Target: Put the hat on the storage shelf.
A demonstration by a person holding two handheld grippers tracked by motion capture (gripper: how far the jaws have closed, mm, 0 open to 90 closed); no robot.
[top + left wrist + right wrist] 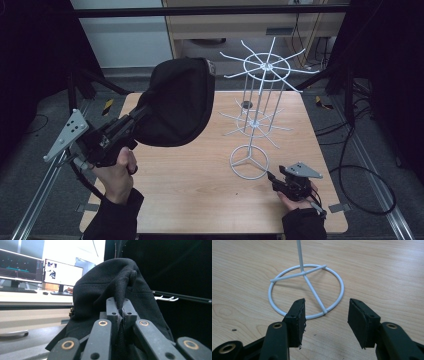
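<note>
A black cap (pixel 177 102) hangs in the air over the table's left half, held up by my left gripper (pixel 142 112). In the left gripper view the jaws are shut on a fold of the black cap (pixel 117 287), gripper (pixel 120 306). A white wire display stand (pixel 257 107) with radiating hooks rises right of centre; its ring base (pixel 248 161) rests on the wood. My right gripper (pixel 271 176) lies low on the table just right of that base, open. In the right gripper view the ring base (pixel 307 290) sits ahead of the open gripper (pixel 325 313).
The wooden table (pixel 200 200) has bare surface at its front and left. A small dark round object (pixel 246 104) lies behind the stand. Dark frame rails and cables run along both sides of the table. Monitors (pixel 62 272) show behind the cap.
</note>
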